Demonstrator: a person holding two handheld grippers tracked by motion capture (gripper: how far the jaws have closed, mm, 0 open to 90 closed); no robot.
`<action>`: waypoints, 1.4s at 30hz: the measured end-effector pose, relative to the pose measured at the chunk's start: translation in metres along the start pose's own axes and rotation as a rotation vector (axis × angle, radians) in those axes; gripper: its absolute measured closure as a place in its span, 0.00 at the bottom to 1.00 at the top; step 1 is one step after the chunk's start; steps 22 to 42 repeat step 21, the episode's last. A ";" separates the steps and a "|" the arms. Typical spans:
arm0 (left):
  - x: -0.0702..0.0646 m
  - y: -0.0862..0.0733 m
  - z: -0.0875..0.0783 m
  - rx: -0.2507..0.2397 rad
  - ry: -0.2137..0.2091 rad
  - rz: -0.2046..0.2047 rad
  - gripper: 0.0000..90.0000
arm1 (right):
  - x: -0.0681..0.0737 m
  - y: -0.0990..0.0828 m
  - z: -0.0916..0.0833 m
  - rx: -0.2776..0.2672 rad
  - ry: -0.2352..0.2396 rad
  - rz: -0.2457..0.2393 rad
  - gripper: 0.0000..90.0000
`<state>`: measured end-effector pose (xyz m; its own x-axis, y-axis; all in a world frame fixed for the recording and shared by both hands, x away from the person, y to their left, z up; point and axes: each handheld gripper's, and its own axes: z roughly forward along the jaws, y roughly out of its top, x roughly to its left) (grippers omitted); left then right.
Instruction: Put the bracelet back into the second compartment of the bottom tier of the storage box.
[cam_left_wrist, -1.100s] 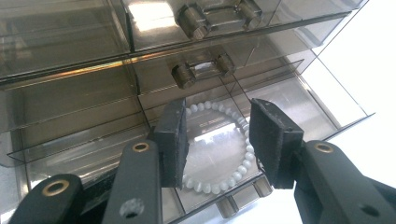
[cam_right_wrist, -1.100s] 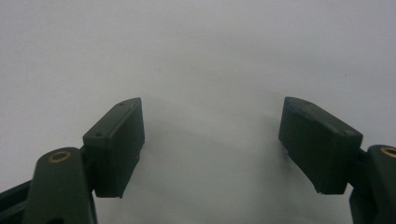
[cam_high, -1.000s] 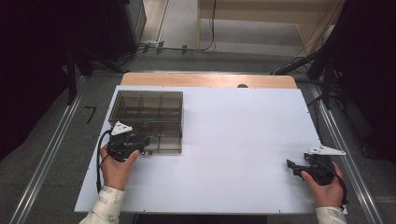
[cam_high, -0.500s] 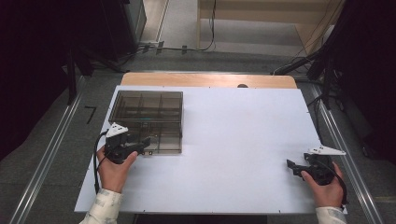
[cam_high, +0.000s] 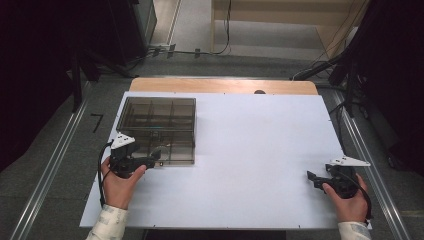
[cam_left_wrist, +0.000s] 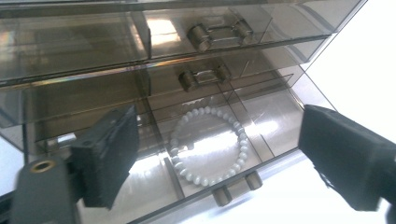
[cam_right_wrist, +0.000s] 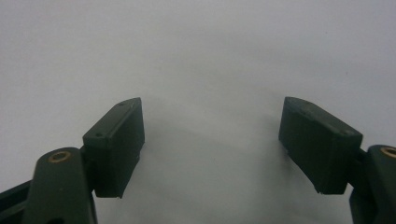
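Note:
A smoky see-through drawer box (cam_high: 157, 125) stands at the table's left. In the left gripper view its lowest drawer (cam_left_wrist: 261, 116) holds a white bead bracelet (cam_left_wrist: 210, 144), and the drawer's two-post handle (cam_left_wrist: 233, 189) faces me. My left gripper (cam_high: 151, 160) sits at the box's front edge. Its jaws (cam_left_wrist: 217, 126) have just been opening and now stand wide apart, with the handle low between them and neither pad touching it. My right gripper (cam_high: 312, 178) rests open at the table's right, near the front edge, and its jaws (cam_right_wrist: 212, 121) have only bare white table (cam_right_wrist: 201, 56) between them.
The white tabletop (cam_high: 260, 145) stretches between the two hands. A wooden strip (cam_high: 225, 86) runs along its far edge. Metal rails (cam_high: 45, 175) flank the table on the floor, and cables lie beyond it.
The left gripper has drawn back a little from the box front toward the person. The right hand has not moved.

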<state>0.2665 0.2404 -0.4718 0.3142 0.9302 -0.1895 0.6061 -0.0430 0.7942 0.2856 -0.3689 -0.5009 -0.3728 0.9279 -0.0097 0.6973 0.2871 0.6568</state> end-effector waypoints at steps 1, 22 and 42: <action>0.001 -0.001 -0.001 0.000 0.003 0.001 0.10 | 0.000 0.000 0.000 0.000 0.000 0.001 0.23; 0.022 -0.038 -0.040 0.018 0.012 0.012 0.04 | 0.001 0.000 0.000 0.003 -0.005 -0.001 0.23; 0.022 -0.038 -0.040 0.018 0.012 0.012 0.04 | 0.001 0.000 0.000 0.003 -0.005 -0.001 0.23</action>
